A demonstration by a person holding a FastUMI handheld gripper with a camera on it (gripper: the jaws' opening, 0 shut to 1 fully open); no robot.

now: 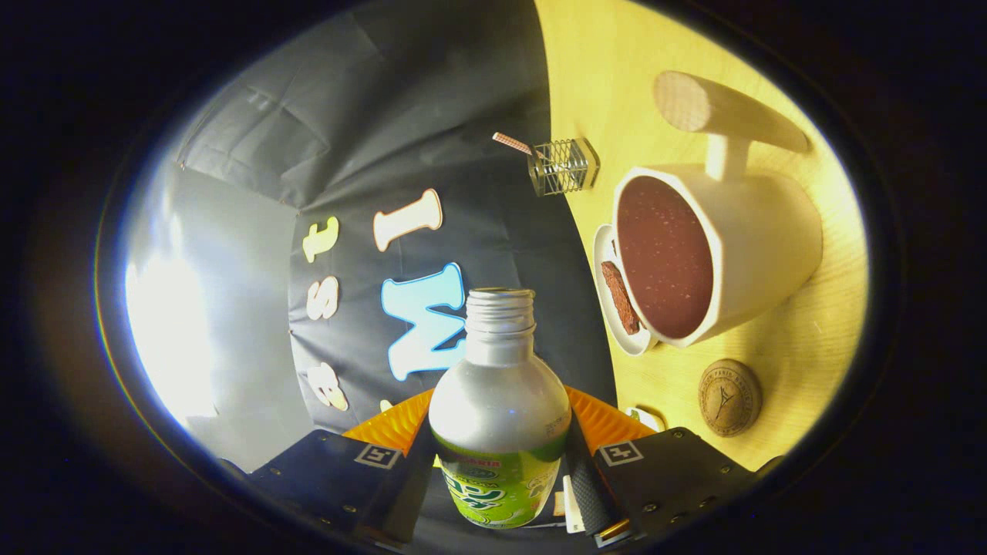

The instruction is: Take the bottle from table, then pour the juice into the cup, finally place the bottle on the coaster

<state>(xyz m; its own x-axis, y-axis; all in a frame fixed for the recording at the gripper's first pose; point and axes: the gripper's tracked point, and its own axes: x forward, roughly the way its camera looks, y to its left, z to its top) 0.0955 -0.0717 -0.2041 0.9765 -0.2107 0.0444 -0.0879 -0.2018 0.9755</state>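
The jaws [500, 462] are closed on the bottle [499, 416], one finger pressed to each side of its body, its open threaded neck pointing away from the camera – the whole view is rolled, so the bench [802, 339] stands on edge beside it. On the bench the cup [713, 250] with a wooden handle appears already full of dark liquid, resting on a white saucer [617, 308] with a brown piece on it – the round coaster [729, 397] lies just beside the cup, a small wire basket [564, 166] beyond
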